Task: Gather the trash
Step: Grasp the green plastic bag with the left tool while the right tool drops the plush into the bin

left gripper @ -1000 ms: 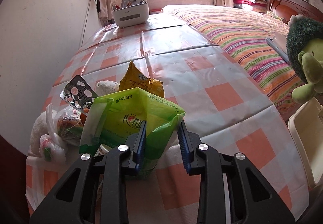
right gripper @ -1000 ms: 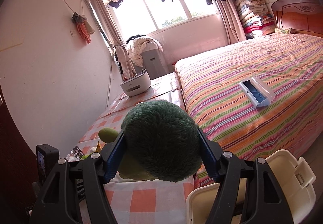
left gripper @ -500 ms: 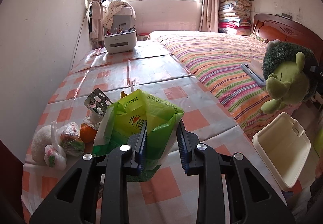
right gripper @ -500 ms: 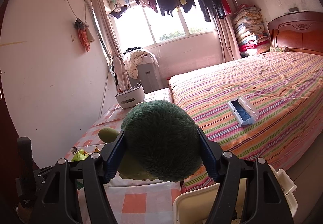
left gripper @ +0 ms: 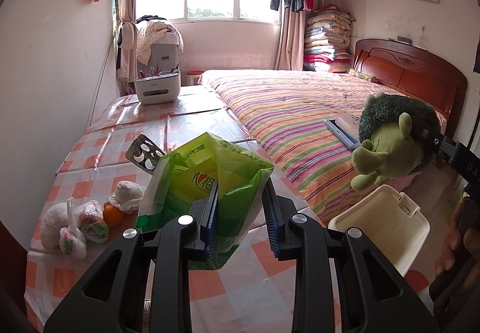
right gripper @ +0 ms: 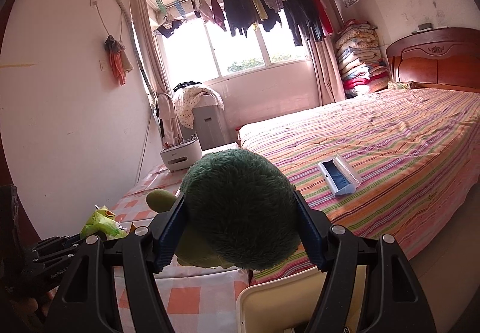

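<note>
Bulging between right hand-held gripper [right gripper: 241, 228] fingers: green plush toy [right gripper: 240, 210].

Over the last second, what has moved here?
Both hands lifted: the green bag has risen off the table, the left jaws still around it. The plush toy stays clamped in the right jaws, above the white bin. Everything else on the table is unmoved.

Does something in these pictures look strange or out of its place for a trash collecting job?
Yes. The right gripper is shut on a green plush toy, held in the air above the open white bin beside the bed; a toy is hardly trash. The left gripper holds a green plastic bag over the table.
</note>
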Tool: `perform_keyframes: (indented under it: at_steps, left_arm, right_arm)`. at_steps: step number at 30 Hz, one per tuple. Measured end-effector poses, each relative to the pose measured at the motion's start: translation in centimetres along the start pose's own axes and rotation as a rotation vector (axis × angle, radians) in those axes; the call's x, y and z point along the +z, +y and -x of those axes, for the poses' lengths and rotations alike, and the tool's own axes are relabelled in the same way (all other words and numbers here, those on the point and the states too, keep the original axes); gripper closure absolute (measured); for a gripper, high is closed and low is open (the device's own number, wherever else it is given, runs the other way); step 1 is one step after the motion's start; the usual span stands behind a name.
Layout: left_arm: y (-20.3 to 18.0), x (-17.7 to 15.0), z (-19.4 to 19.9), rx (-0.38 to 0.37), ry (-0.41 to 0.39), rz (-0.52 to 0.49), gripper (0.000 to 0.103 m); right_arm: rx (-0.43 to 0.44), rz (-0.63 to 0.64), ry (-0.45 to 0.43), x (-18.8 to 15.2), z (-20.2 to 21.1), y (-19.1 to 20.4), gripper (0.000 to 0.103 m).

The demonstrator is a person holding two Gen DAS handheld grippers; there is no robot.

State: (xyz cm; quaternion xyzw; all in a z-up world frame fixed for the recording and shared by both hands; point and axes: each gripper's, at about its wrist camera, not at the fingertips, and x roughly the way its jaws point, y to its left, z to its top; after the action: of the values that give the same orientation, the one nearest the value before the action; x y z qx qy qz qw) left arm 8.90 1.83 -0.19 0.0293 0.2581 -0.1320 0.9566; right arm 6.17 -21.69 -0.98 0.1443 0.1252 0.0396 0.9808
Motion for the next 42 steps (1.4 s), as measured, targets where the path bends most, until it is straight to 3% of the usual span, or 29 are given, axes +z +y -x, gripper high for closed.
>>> perform_keyframes:
  at_steps: [12, 28, 39, 42]
  left_arm:
    - [-2.9, 0.0, -0.7, -0.06, 0.012, -0.025, 0.077]
    - [-7.8, -0.5, -2.3, -0.143, 0.037, -0.073, 0.077]
    - [-9.2, -0.6, -3.0, -0.183, 0.052, -0.083, 0.077]
    - [-9.4, -0.6, -3.3, -0.198, 0.061, -0.077, 0.077]
  right_arm:
    - [-0.061, -0.006, -0.007, -1.0, 1.8, -2.0, 0.037]
    - [-0.277, -0.021, 0.008, -3.3, 4.8, -5.2, 0.037]
    - [-0.306, -0.059, 0.001, -3.6, 5.3, -6.0, 0.034]
    - [-0.315, -0.062, -0.04, -3.5, 5.9, -5.9, 0.032]
